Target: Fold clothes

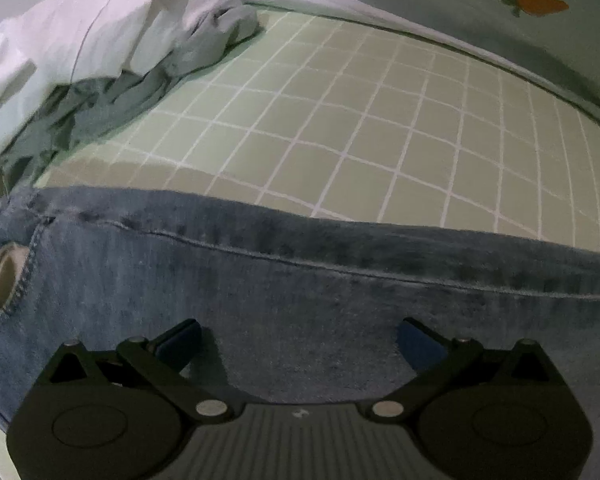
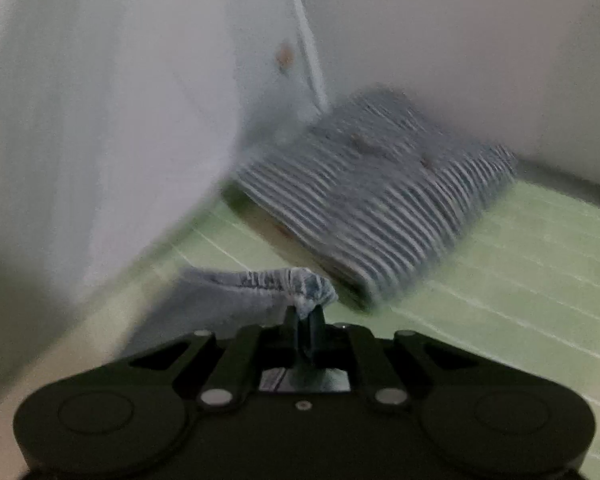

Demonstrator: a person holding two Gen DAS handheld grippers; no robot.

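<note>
Blurring hides the right claw [image 2: 302,322] pinching jeans [image 2: 260,280].

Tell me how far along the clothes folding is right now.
Done: a striped garment lies folded on the green checked sheet. In hand: the right gripper is shut on a hem of the jeans; the left gripper is open above them. Left: a crumpled pile of white and grey clothes.

Right tongs [image 2: 302,320] clamped on frayed denim hem [image 2: 276,280]. Folded striped garment [image 2: 380,200] lies just beyond on green grid sheet [image 2: 520,280]. View blurred.
</note>
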